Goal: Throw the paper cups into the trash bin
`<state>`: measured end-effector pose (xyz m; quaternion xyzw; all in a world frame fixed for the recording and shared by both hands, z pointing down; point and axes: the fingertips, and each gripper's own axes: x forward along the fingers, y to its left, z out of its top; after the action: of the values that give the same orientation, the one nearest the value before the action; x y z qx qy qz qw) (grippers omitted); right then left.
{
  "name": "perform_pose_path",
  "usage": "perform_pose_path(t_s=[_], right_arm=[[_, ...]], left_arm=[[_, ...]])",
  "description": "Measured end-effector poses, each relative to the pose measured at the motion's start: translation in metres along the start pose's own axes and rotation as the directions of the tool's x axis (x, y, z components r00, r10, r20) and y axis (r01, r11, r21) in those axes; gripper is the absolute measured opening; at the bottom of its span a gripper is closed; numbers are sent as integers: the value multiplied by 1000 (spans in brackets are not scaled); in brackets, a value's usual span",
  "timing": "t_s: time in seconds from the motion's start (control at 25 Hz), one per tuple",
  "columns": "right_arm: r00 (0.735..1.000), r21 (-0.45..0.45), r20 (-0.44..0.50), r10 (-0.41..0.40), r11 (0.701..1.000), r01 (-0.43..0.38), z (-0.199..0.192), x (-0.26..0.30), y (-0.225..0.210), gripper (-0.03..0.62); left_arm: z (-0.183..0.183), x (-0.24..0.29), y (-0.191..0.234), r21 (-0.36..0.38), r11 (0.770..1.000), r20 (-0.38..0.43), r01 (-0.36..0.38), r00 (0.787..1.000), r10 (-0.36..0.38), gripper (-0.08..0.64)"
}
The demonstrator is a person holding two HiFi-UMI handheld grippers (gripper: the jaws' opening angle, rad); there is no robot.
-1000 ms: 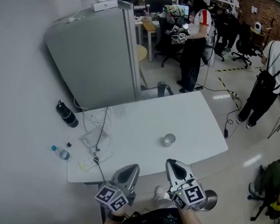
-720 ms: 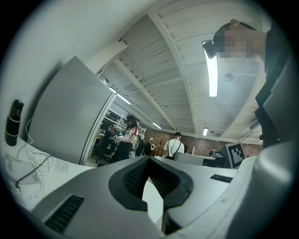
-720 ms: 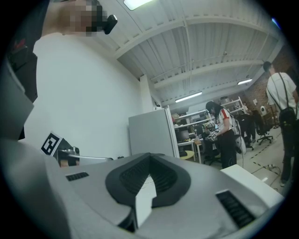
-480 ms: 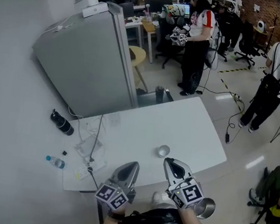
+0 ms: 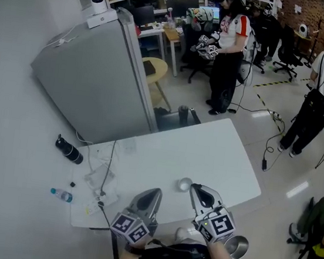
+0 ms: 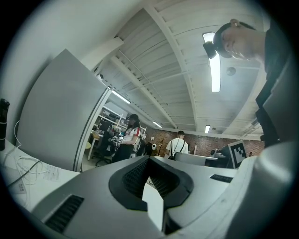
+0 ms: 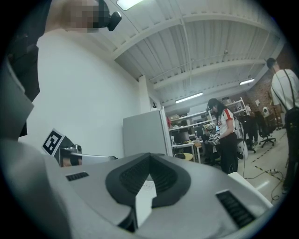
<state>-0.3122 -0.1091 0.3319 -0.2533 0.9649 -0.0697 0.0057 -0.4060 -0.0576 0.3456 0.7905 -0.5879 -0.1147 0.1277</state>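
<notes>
At bottom centre, left gripper (image 5: 152, 192) and right gripper (image 5: 195, 188) side by side, tilted upward, both with jaws pressed together on nothing. Paper cup (image 5: 185, 184) on the white table (image 5: 218, 154), just beside the right tip. Trash bin (image 5: 235, 246) at lower right.

I count one paper cup (image 5: 185, 184), one table (image 5: 218, 151), one metal bin (image 5: 236, 246); two bottles, a black bottle (image 5: 68, 150) and a clear bottle (image 5: 61, 195). I hold two grippers, the left gripper (image 5: 151, 194) and the right gripper (image 5: 197, 191); two standing people, a person in white (image 5: 229, 46) and a person with a backpack (image 5: 317, 96).
</notes>
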Motion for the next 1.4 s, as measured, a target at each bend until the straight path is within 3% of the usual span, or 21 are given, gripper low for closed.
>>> perform_pose_path(t_s=[0.32,0.6,0.64,0.76,0.88,1.12,1.24,1.4], right_arm=[[998,-35,30,58,998,-57,10,32,-2,2],[997,-7,40,63,998,-63,8,50,-9,7],[997,-2,34,64,998,-64,5,52,-11,56],[998,-8,21,66,998,-66,-1,59,-14,59],[998,3,2,68,998,-68,-12,59,-16,121],[997,7,-40,70,998,-70,-36,60,-24,167],[994,12,-14,106,994,-106,-36,63,-19,167],[989,74,-1,147,987,-146,-41,64,-18,201]], left_arm=[[5,22,26,-7,1000,-8,24,1000,-24,3],[13,34,49,-1,999,-4,37,999,-37,3],[13,35,52,0,999,-6,38,999,-38,3],[12,37,61,0,999,-15,41,999,-41,3],[10,38,67,-7,999,-28,36,999,-36,3],[10,42,76,3,999,-27,42,999,-42,3],[9,42,79,14,999,-28,45,999,-45,2],[9,37,92,6,1000,-33,16,999,-16,3]])
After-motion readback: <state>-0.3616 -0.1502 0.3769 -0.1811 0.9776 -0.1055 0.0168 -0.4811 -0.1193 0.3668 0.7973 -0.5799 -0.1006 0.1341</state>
